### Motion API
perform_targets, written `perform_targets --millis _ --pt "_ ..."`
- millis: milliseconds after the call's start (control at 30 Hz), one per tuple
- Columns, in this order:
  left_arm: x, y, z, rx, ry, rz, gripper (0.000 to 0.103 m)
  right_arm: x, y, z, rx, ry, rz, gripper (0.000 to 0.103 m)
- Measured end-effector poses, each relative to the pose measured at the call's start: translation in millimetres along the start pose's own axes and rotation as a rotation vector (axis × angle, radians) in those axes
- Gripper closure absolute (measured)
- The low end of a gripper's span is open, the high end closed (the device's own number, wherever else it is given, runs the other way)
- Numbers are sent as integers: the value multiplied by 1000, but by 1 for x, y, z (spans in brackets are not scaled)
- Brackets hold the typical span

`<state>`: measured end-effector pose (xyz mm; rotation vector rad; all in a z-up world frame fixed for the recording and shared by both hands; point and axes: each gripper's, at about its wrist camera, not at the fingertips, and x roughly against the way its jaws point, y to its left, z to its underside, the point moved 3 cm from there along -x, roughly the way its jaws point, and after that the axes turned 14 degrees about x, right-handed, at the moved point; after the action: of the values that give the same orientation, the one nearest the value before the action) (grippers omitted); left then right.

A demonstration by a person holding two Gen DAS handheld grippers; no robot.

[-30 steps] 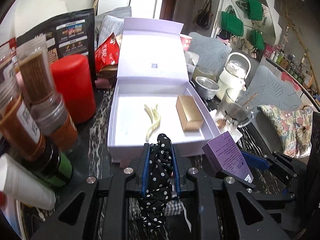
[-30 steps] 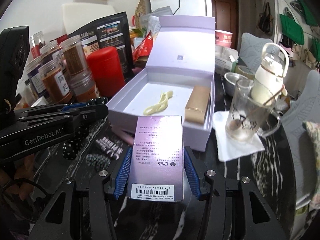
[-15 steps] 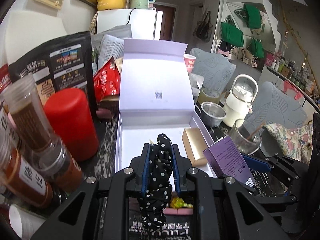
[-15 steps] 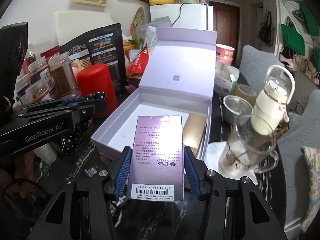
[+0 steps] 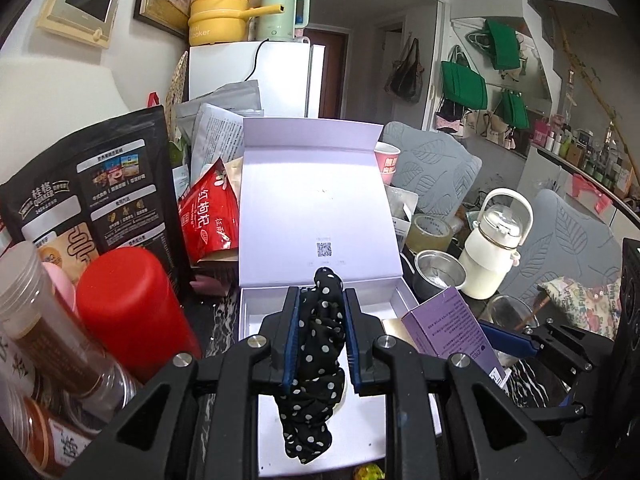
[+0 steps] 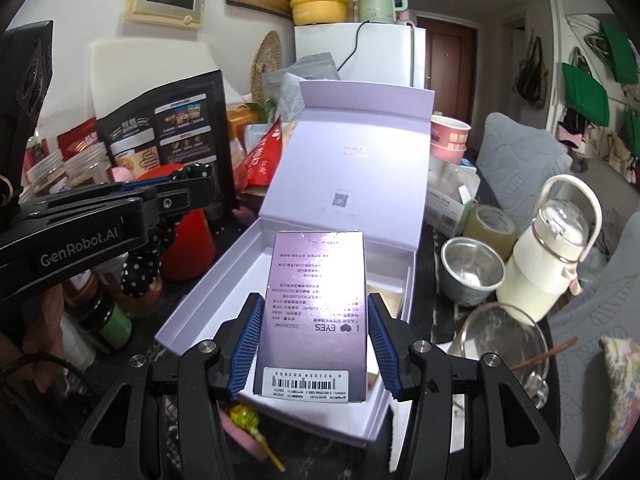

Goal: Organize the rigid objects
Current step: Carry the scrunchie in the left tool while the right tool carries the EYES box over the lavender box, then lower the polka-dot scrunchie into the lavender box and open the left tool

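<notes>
A black polka-dot scrunchie (image 5: 316, 360) is pinched between the blue pads of the left gripper (image 5: 319, 336), whose fingers are pressed tight against the fabric; its loose end is seen hanging down over the white floor of the open lilac box (image 5: 248, 312). In the right wrist view, a purple carton (image 6: 316, 316) (printed "EYES", with a barcode label at its near end) is clamped by its two long sides between the ribbed pads of the right gripper (image 6: 316, 340), and it is held above the near part of the same box (image 6: 192, 316). A gold carton (image 6: 386, 300) is partly seen inside the box, just beyond the purple one. The box lid (image 5: 316, 208) is stood upright at the far side. A red canister (image 5: 132, 308) and spice jars (image 5: 44, 320) are ranged to the left, a steel cup (image 6: 472, 270) and a cream bottle (image 6: 548, 256) to the right.
</notes>
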<state>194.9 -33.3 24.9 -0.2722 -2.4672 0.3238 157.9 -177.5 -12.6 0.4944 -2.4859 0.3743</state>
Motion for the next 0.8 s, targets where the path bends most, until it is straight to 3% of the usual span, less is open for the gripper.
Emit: perform_targets --millis 400,800 --pt "-51 18 -16 17 36 -8 83 -47 -28 -20 -27 22 20 52" --pt "-101 26 1 -12 132 -45 83 -93 -27 -20 1 105 24 52"
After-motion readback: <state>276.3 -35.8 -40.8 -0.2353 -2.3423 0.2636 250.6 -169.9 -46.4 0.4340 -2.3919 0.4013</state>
